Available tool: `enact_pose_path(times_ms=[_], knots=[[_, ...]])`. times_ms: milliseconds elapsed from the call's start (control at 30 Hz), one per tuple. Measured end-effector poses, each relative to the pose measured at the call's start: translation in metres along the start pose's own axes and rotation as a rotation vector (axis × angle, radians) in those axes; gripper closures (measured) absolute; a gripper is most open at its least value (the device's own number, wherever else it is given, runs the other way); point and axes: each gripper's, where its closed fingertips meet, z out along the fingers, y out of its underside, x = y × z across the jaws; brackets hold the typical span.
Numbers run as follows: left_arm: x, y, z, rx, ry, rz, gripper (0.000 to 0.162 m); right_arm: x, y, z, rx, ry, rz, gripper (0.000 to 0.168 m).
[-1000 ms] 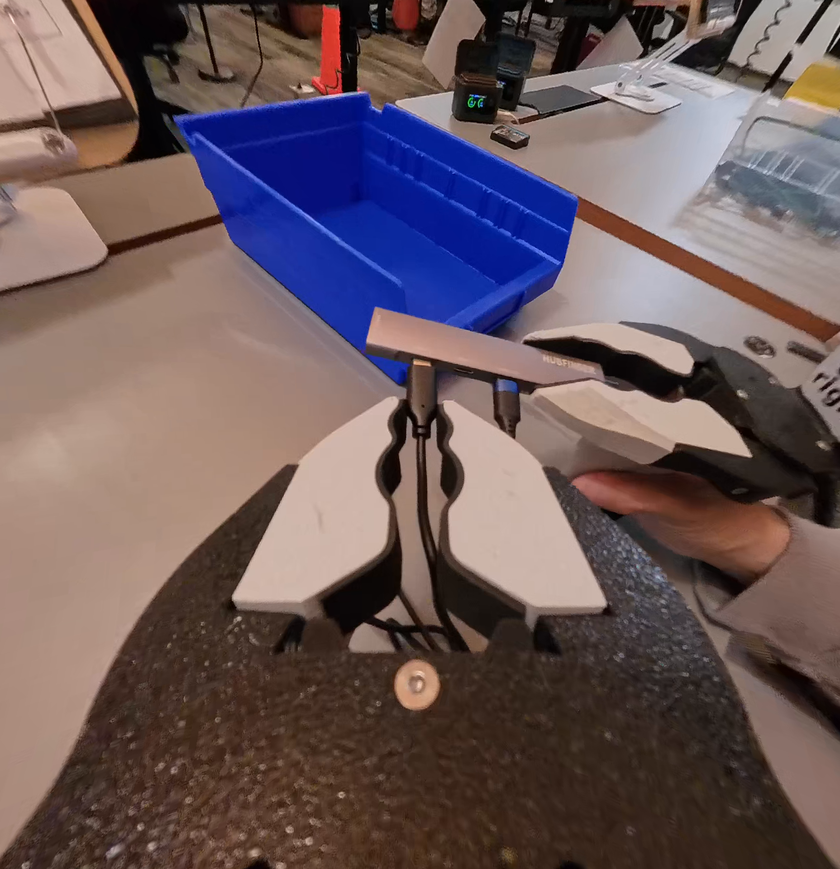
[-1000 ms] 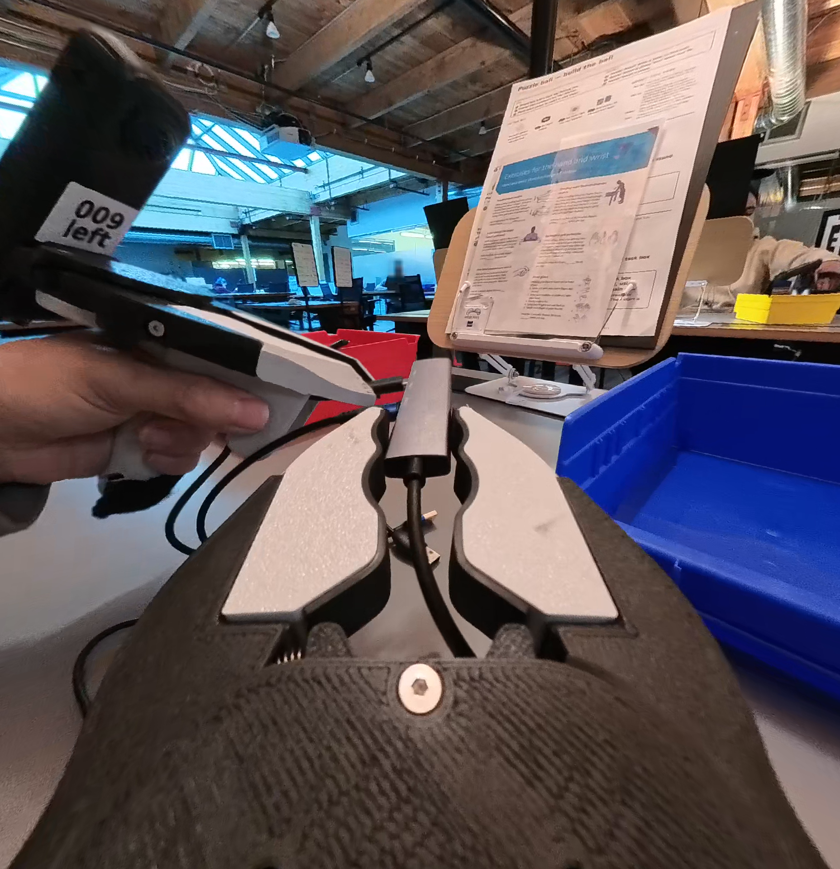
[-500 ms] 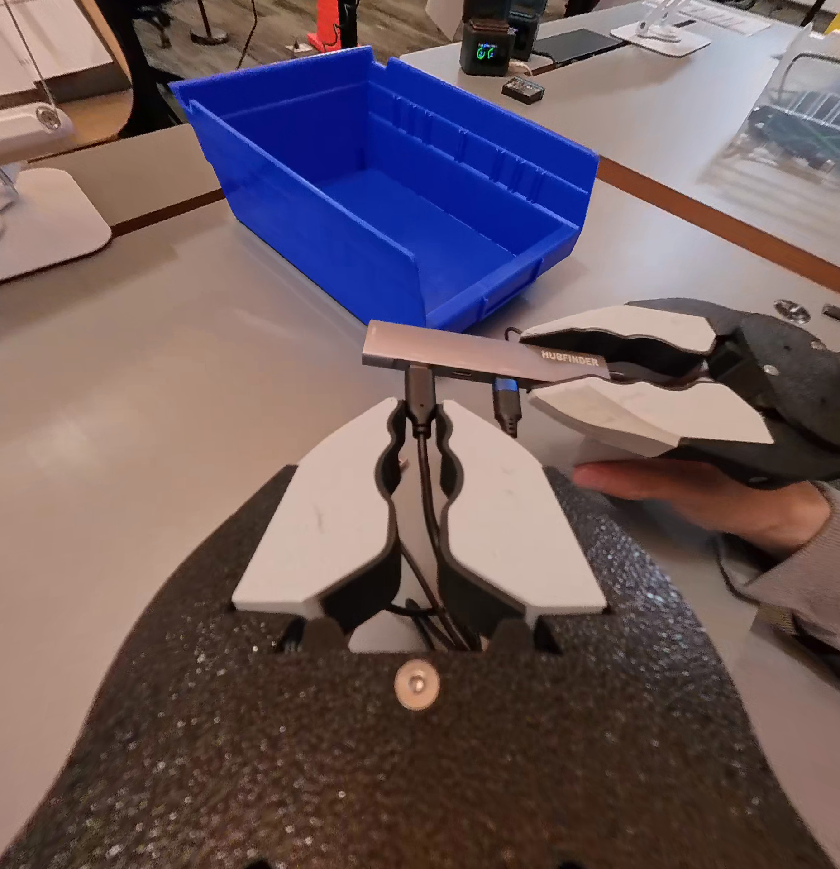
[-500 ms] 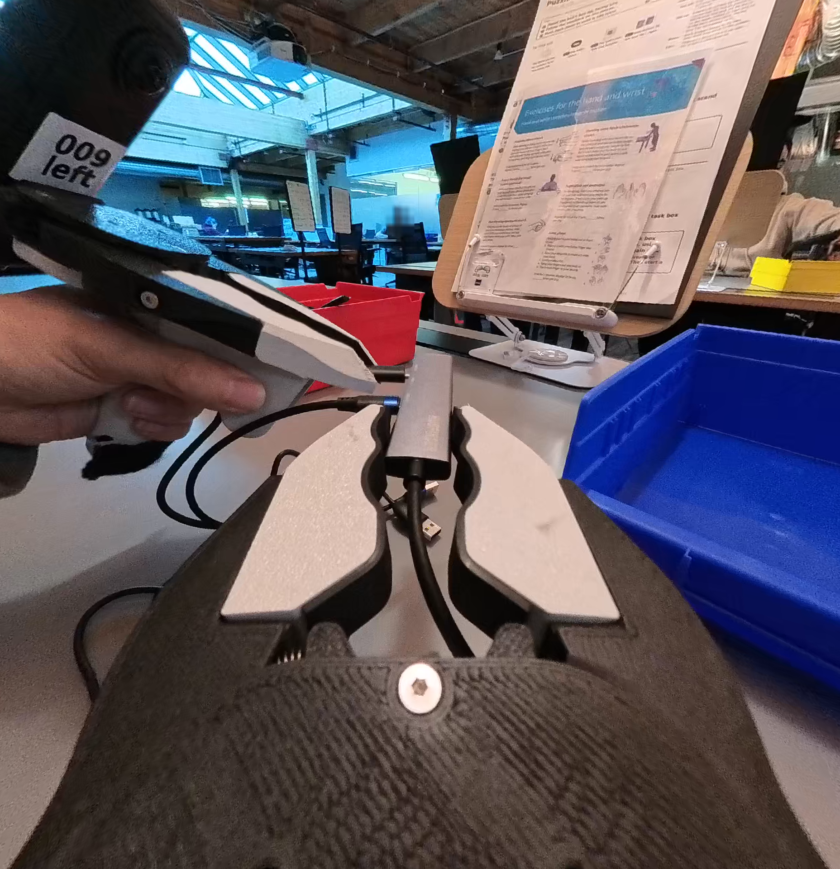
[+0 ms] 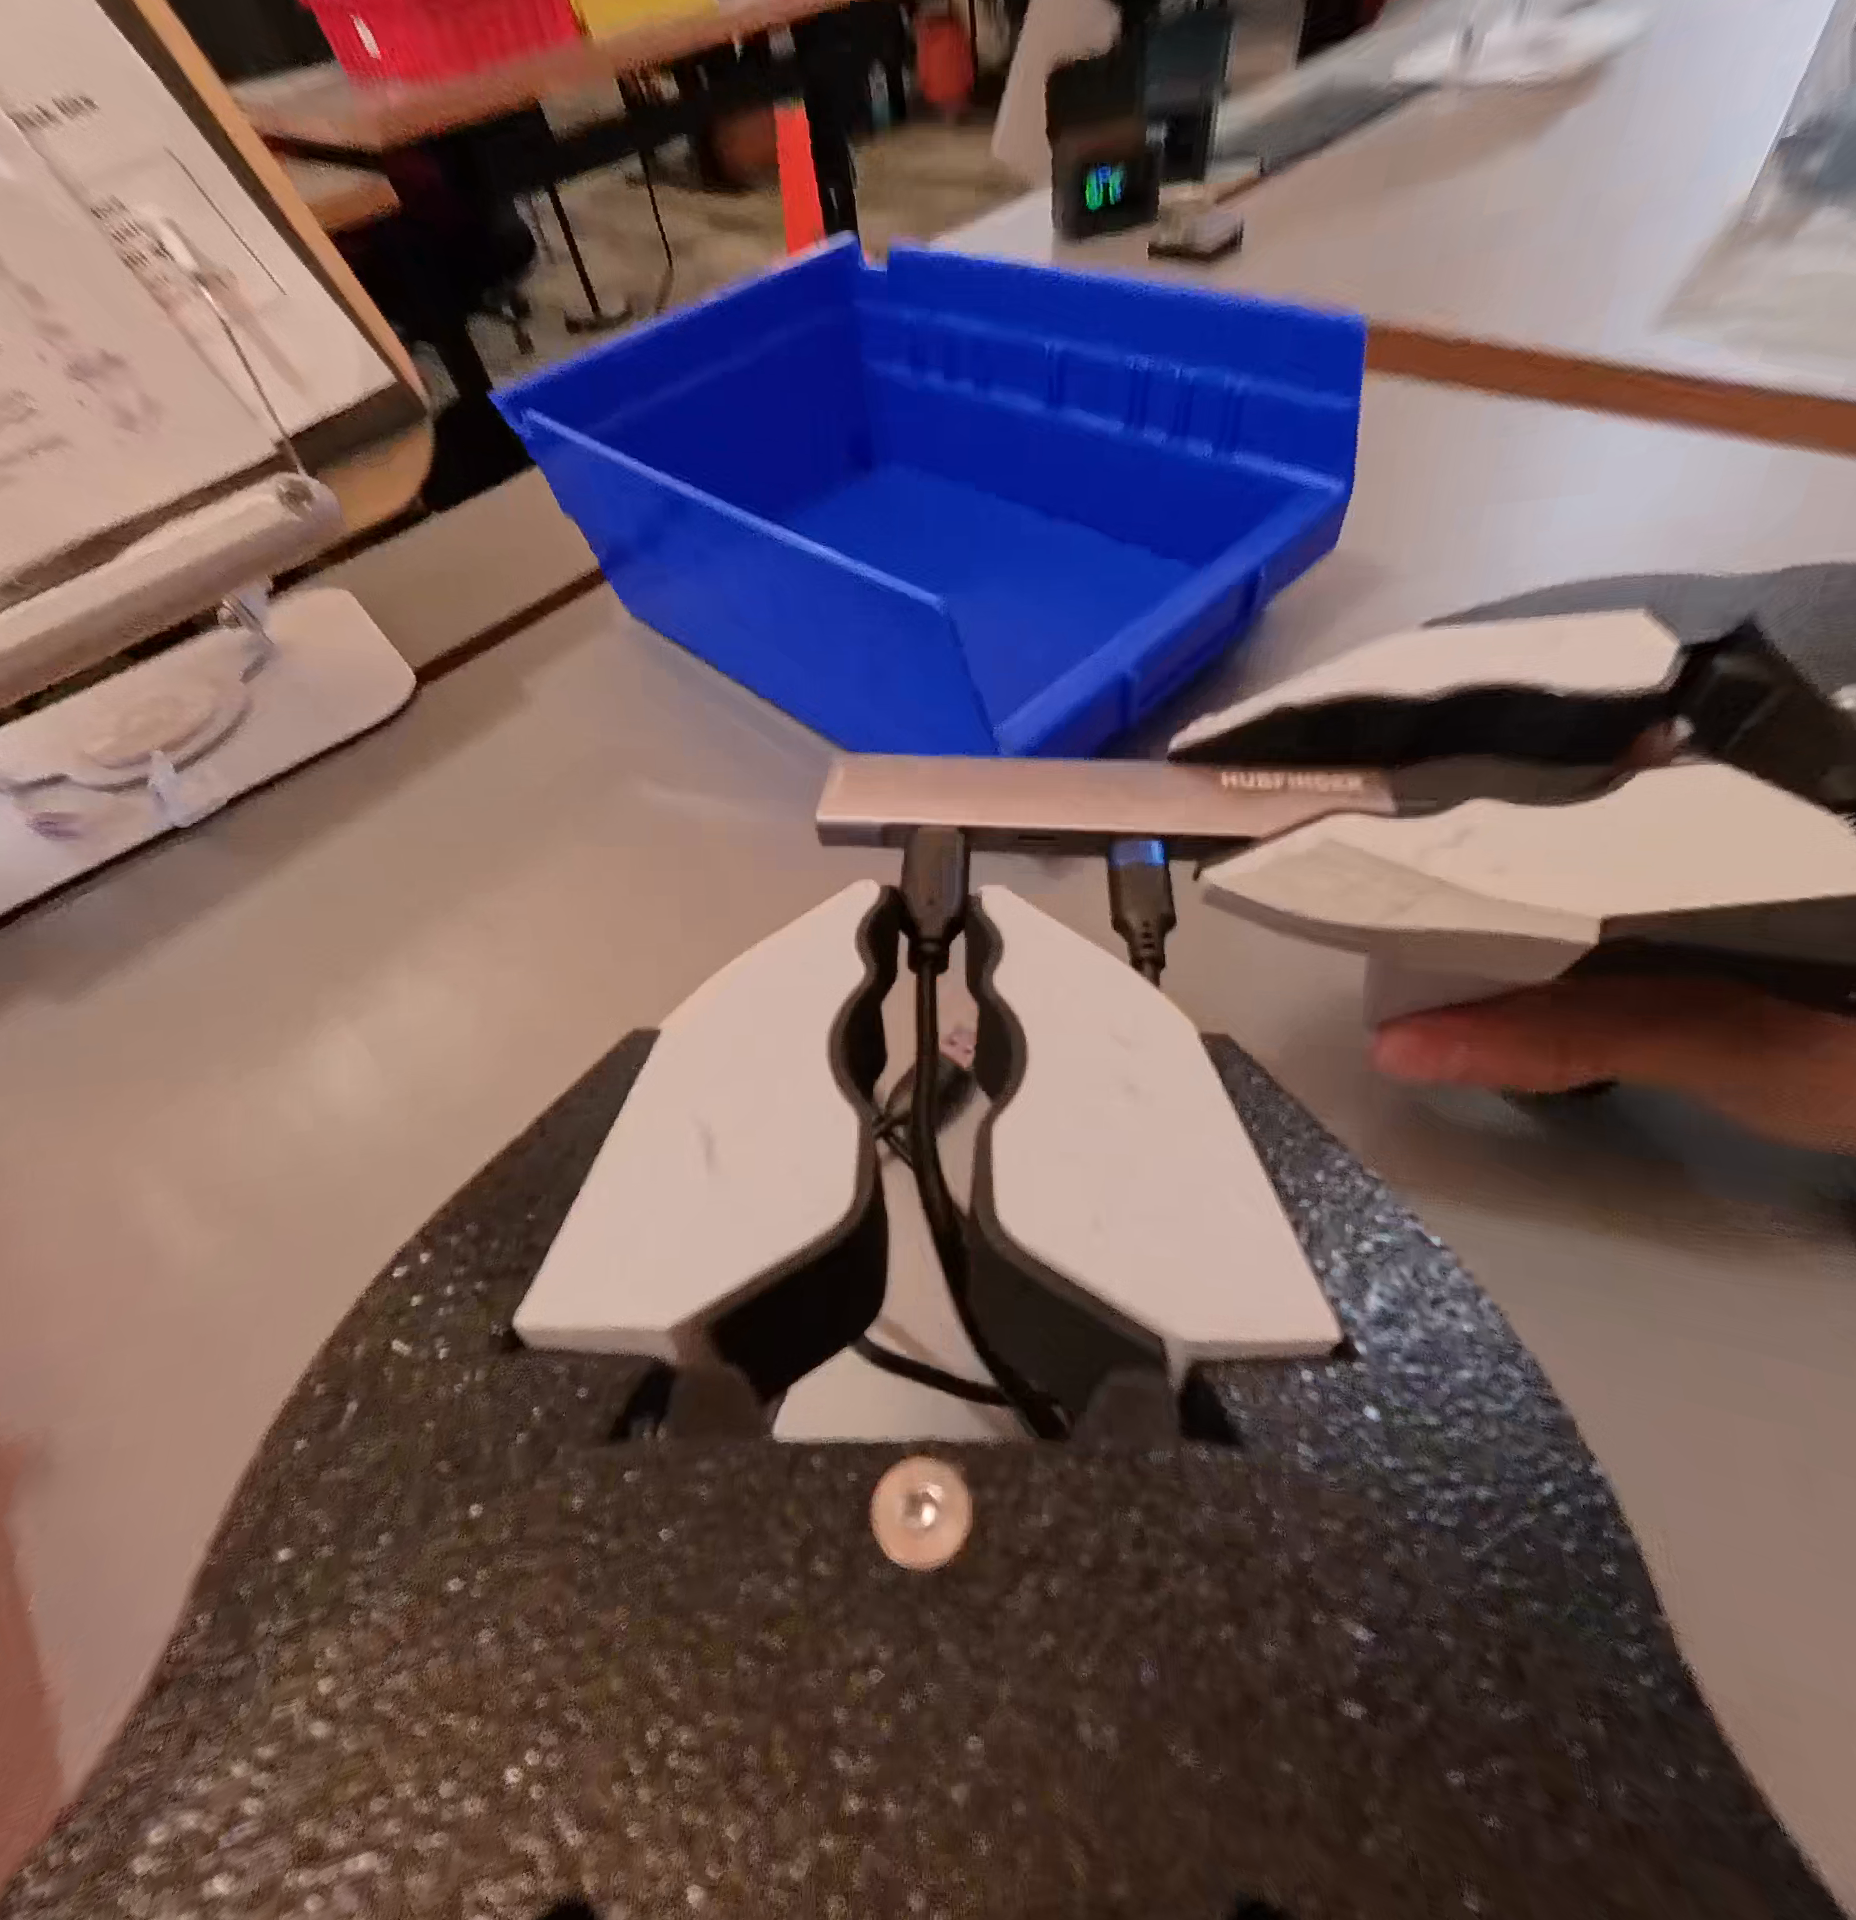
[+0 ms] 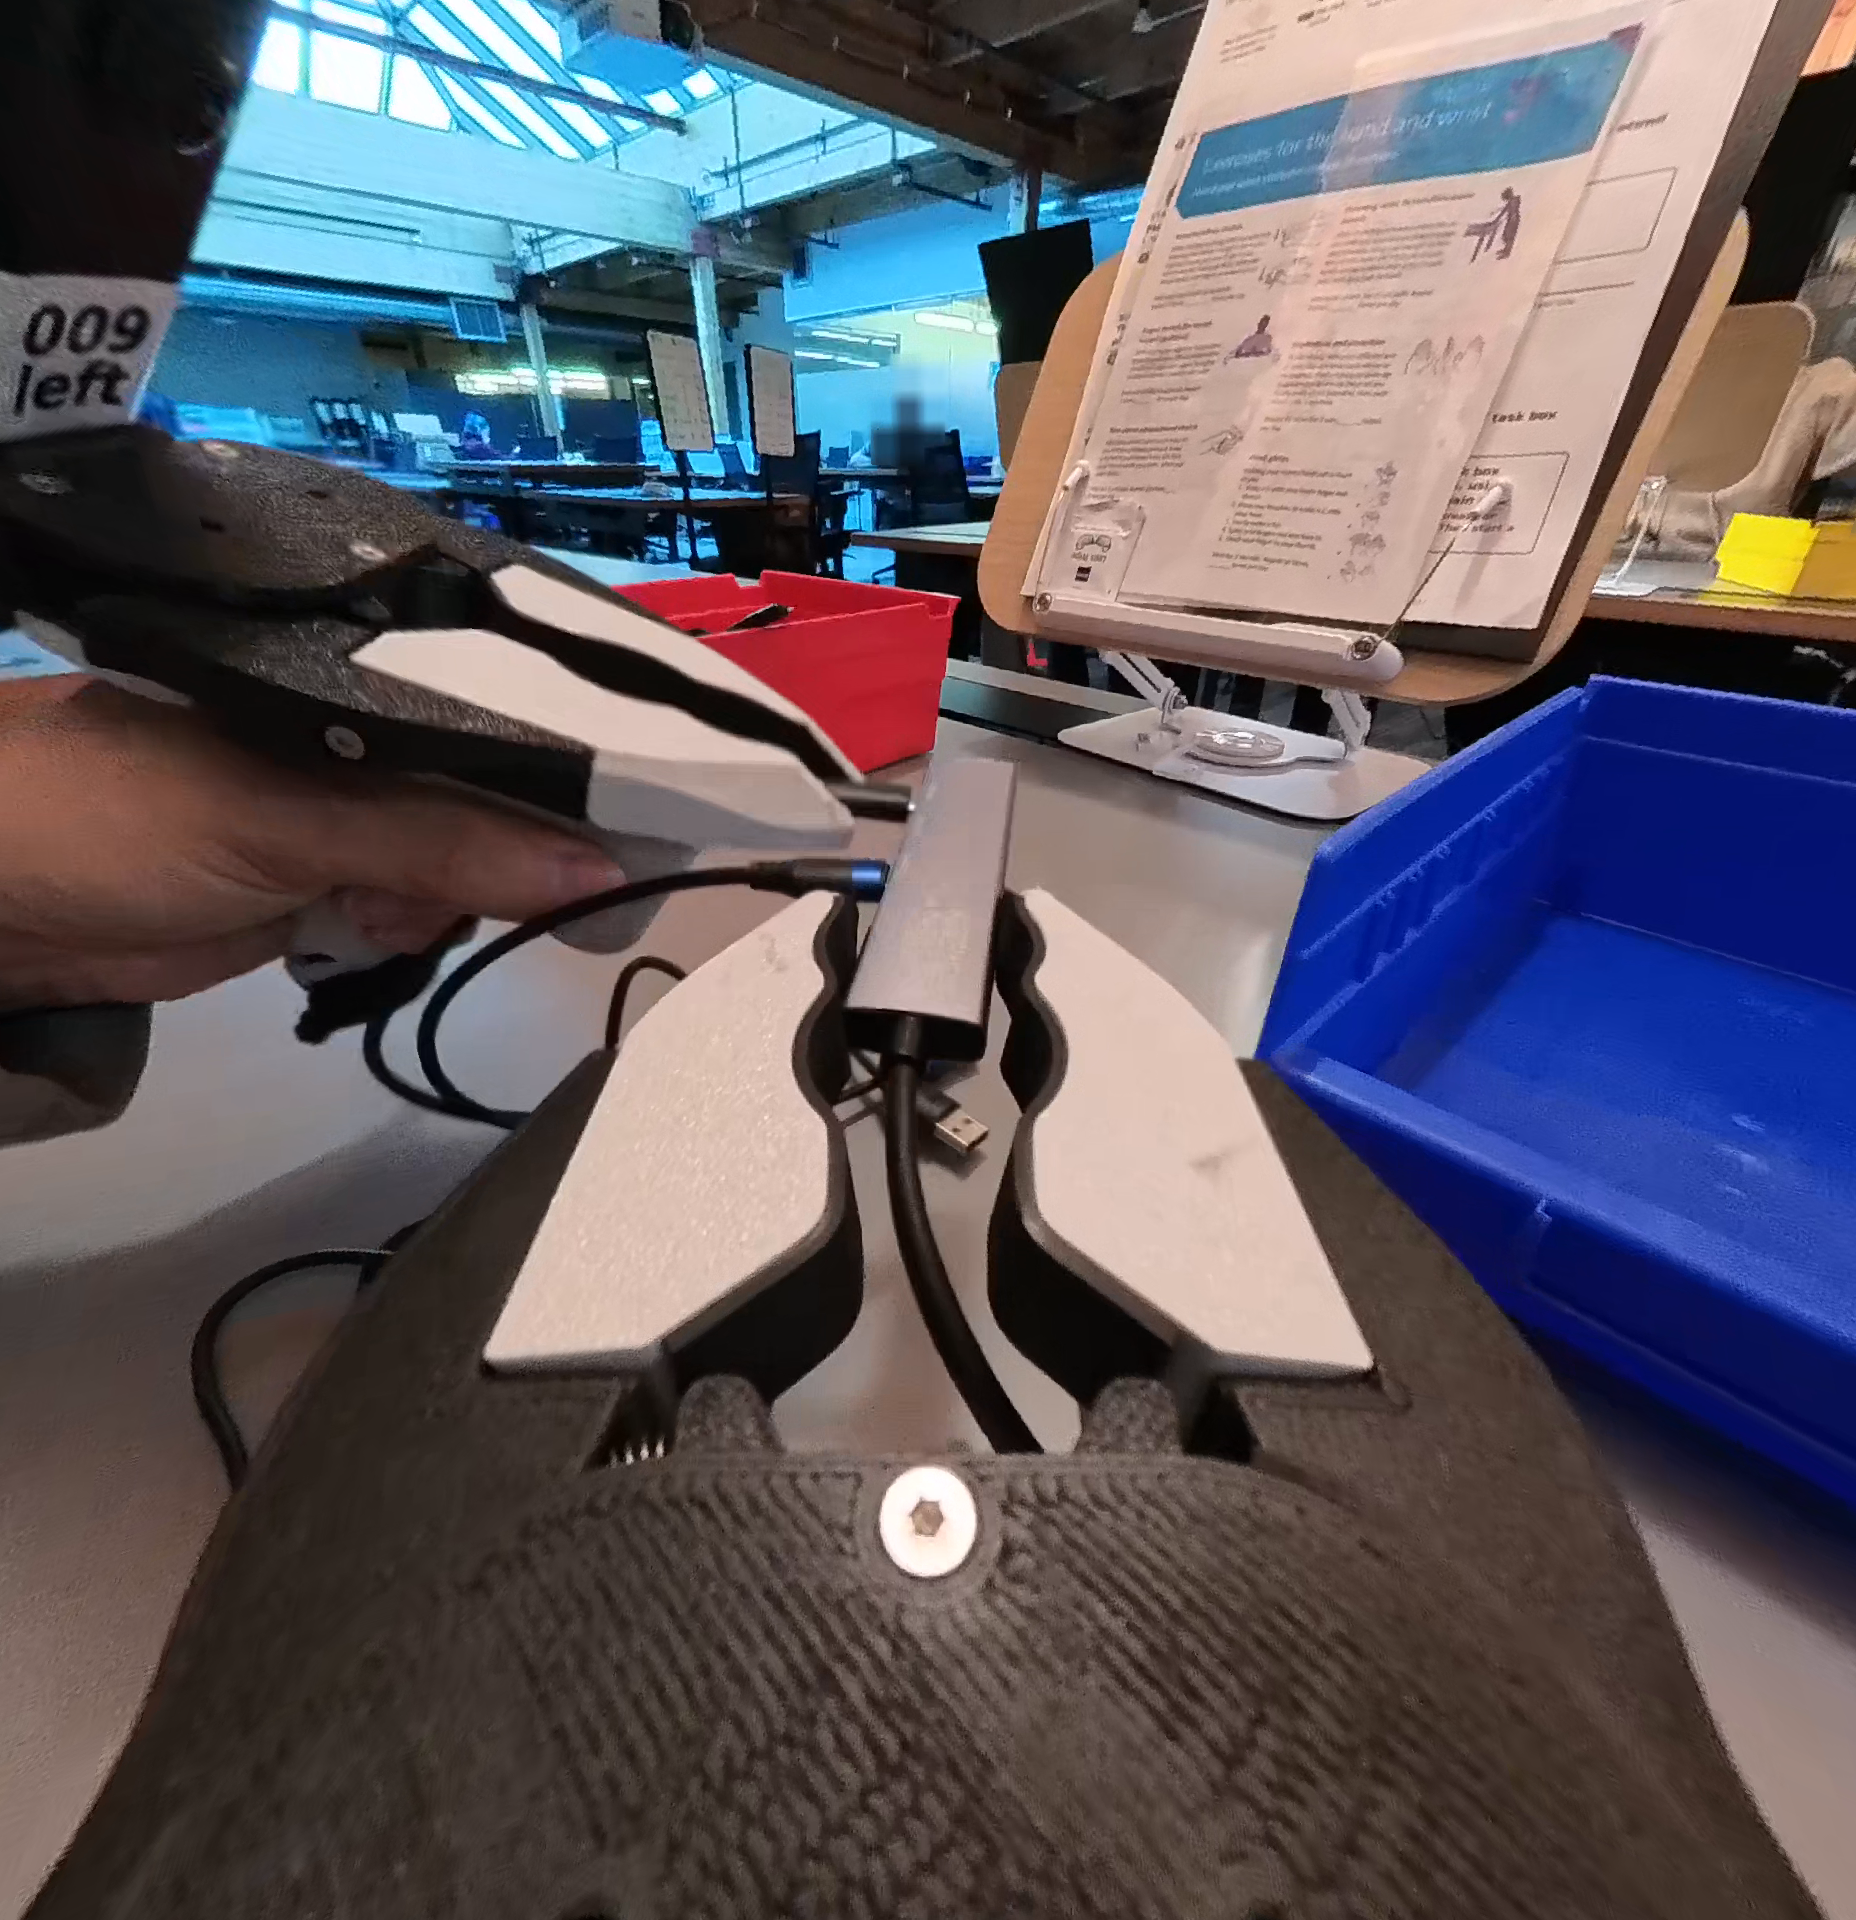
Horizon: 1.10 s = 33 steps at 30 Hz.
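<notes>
Your left gripper [image 5: 932,914] is closed narrowly on the black cable plug [image 5: 934,873] seated in the side of the grey hub [image 5: 1059,805]. Your right gripper [image 6: 924,977] is clamped on the cabled end of the same hub, which is held above the grey table [image 5: 384,987].

A second plug with a blue collar [image 5: 1140,873] sits in the hub just beside the first; its cable [image 6: 508,956] drops to the table.

The blue bin [image 5: 945,540] stands just beyond the hub in the left wrist view, its low front lip near the hub's far edge. Bare table lies open to the left of the bin, up to the document stand's white base [image 5: 207,727].

Only the right wrist view shows a loose USB connector [image 6: 960,1132] lying on the table under the hub, a red bin [image 6: 830,655] farther back, and cable loops lying beneath your left hand [image 6: 176,862].
</notes>
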Motion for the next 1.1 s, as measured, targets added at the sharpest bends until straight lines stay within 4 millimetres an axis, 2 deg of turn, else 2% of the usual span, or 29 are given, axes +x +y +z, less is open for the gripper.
enact_pose_path(times_ms=[333, 467, 533, 600, 700, 767, 833, 967, 1100], knots=[[-0.001, 0.005, 0.006, -0.003, 0.006, 0.054, 0.151, -0.001, 0.001, 0.001, -0.006, 0.004, -0.014, 0.140], [0.001, -0.002, 0.003, 0.053, 0.040, 0.019, 0.150, 0.002, -0.003, 0.000, 0.022, 0.008, -0.012, 0.142], [0.004, -0.013, -0.008, 0.111, 0.084, -0.009, 0.142, 0.010, -0.006, -0.006, 0.046, 0.035, 0.018, 0.142], [-0.012, -0.021, -0.026, 0.185, 0.039, -0.044, 0.131, 0.021, -0.016, -0.012, 0.069, 0.067, 0.007, 0.143], [-0.048, -0.003, -0.047, 0.177, -0.061, -0.055, 0.123, 0.027, -0.041, -0.024, 0.110, 0.076, -0.040, 0.143], [-0.059, 0.017, -0.055, 0.148, -0.052, -0.065, 0.115, 0.032, -0.060, -0.032, 0.133, 0.094, -0.062, 0.143], [-0.064, 0.035, -0.059, 0.134, -0.033, -0.092, 0.115, 0.035, -0.082, -0.040, 0.155, 0.089, -0.050, 0.143], [-0.062, 0.068, -0.055, 0.081, 0.029, -0.140, 0.114, 0.043, -0.142, -0.056, 0.235, 0.094, -0.018, 0.143], [-0.059, 0.069, -0.053, 0.116, 0.054, -0.133, 0.115, 0.066, -0.207, -0.061, 0.264, 0.118, -0.035, 0.143]])
